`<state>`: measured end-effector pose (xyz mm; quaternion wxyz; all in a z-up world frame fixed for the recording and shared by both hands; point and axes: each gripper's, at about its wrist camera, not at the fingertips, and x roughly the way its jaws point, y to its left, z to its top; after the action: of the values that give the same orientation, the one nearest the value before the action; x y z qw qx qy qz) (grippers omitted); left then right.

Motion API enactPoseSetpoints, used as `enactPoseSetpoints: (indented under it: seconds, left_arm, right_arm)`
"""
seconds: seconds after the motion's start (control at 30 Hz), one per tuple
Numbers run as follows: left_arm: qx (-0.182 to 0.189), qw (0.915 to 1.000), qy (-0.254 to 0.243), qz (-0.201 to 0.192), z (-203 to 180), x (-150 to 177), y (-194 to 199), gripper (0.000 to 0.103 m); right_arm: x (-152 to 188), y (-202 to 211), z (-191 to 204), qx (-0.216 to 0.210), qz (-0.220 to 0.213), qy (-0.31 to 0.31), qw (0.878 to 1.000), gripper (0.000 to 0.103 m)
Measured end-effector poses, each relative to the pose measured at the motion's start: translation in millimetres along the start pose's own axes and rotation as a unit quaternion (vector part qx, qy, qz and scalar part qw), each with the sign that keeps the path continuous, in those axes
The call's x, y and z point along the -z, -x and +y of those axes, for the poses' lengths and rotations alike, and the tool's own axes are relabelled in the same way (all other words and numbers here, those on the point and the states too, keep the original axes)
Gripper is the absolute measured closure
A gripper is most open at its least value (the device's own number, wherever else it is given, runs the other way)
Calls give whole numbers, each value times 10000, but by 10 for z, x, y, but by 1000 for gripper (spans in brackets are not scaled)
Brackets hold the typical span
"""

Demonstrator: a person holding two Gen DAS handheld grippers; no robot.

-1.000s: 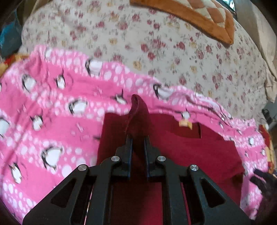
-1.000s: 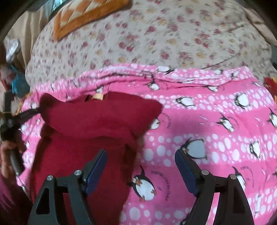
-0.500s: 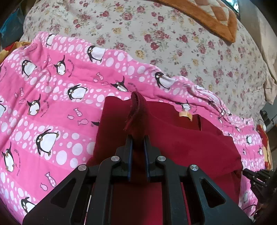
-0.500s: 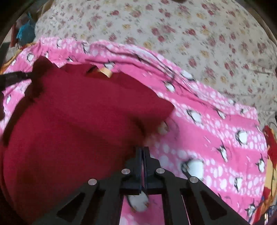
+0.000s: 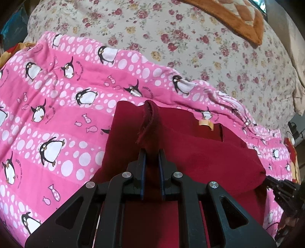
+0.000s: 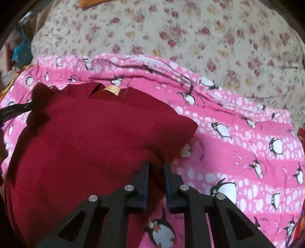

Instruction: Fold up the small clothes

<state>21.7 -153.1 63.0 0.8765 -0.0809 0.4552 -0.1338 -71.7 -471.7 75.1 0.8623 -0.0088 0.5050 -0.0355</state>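
Note:
A dark red small garment (image 5: 200, 152) lies on a pink penguin-print blanket (image 5: 57, 106). My left gripper (image 5: 152, 152) is shut on a bunched corner of the garment, which sticks up beyond the fingertips. In the right wrist view the garment (image 6: 85, 137) fills the left half. My right gripper (image 6: 156, 166) is shut on the garment's right edge. A small tan label (image 6: 112, 89) shows near the garment's far edge. The left gripper's tip (image 6: 17, 110) shows at the far left, and the right gripper (image 5: 282, 188) shows at the right edge of the left wrist view.
The blanket (image 6: 247, 152) lies over a floral bedspread (image 5: 190, 38). An orange-bordered quilt (image 5: 238, 17) sits at the back right of the bed. Blue and orange items (image 6: 21, 51) lie off the bed's left side.
My right gripper was open a second ago and has closed on the garment's right edge. The left gripper has kept its hold on the garment; the view has shifted slightly.

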Motion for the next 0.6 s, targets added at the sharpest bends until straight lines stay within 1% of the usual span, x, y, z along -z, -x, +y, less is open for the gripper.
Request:
enactPoseSetpoints:
  seconds: [0.07,0.1,0.13,0.17,0.23,0.27,0.3,0.33,0.37,0.4,0.43,0.47,0.53,0.57,0.6]
  left_arm:
    - [35,10000,-67,-43,7,5,46,92]
    - [55,10000,-57,-37,25,6,52,92]
    - [77,10000,-31,-23,37,10,47,92]
    - [141,9999,26,0,59,16,31,92]
    - [168,9998,74,75,71,38,-20,92]
    - [140,9998,66,93,68,55,-39,92]
    - [117,9999,53,108,62,70,-55,92]
    - [95,9999,40,131,54,88,-74,92]
    - [88,9998,44,144,51,99,-82,92]
    - [92,9998,56,156,49,108,-84,92]
    - [104,9998,68,164,47,112,-79,92]
    - [118,9998,75,162,42,111,-65,92]
    - [124,9998,80,140,42,105,-19,92]
    - [112,9998,82,137,46,104,18,92]
    - [93,9998,74,142,53,104,68,86]
  right_arm:
    - [39,121,-18,-3,-129,38,9999,99]
    - [83,176,-34,101,-140,105,9998,103]
    - [140,207,-69,287,-92,172,9994,103]
    - [199,194,-116,349,17,191,9992,103]
    - [346,118,-174,216,368,164,9990,103]
    - [394,98,-187,177,461,175,9986,103]
    - [419,112,-205,107,443,151,9988,103]
    - [425,151,-210,11,326,99,9994,101]
    - [405,213,-202,-50,135,34,9999,98]
    - [377,249,-185,-9,19,18,10000,80]
    - [319,279,-152,78,-132,26,9999,59]
    - [268,277,-115,129,-226,41,9997,55]
    - [166,197,-62,66,-225,64,9997,56]
    - [118,117,-43,30,-156,34,9999,61]
    - [80,37,-41,-4,-66,-21,10000,88]
